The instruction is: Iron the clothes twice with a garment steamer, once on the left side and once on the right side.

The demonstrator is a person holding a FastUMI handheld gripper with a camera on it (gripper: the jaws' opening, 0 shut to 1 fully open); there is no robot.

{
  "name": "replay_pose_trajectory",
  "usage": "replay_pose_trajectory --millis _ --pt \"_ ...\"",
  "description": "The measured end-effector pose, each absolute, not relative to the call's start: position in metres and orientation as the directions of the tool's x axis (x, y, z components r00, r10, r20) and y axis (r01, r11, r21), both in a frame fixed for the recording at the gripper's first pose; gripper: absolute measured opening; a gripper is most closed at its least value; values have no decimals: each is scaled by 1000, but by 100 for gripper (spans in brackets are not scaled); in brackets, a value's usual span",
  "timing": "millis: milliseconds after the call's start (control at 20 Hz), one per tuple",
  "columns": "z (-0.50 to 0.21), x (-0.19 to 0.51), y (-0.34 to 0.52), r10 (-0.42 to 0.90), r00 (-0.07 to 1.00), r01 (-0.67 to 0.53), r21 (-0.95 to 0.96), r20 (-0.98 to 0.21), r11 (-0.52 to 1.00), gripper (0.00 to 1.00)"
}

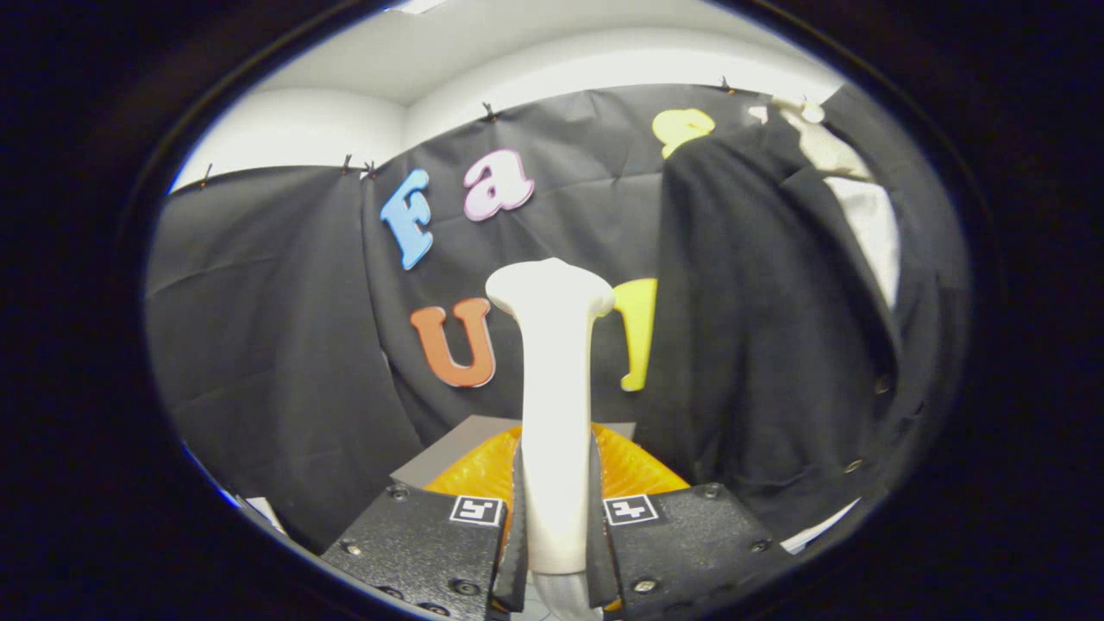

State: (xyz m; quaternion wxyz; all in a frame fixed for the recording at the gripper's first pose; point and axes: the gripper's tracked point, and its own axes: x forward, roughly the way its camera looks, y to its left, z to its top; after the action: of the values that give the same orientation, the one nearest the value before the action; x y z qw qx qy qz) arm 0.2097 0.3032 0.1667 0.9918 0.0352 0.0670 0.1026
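jaws clamped on the white garment steamer (556,379), head upright, beside the hanging black jacket (759,328); next move likely swings it onto the fabric.

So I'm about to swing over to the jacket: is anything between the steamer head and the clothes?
Nothing visible. The tool is shut on the steamer, whose head stands upright; the dark jacket hangs beyond it to the right, with only booth wall showing between.
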Motion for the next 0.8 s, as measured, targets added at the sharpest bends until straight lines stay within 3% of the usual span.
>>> replay_pose_trajectory --millis 550,800 --pt "250 146 157 -7 997 6 11 72 1000 30" --pt "214 163 130 10 1000 -10 -8 -6 1000 30"
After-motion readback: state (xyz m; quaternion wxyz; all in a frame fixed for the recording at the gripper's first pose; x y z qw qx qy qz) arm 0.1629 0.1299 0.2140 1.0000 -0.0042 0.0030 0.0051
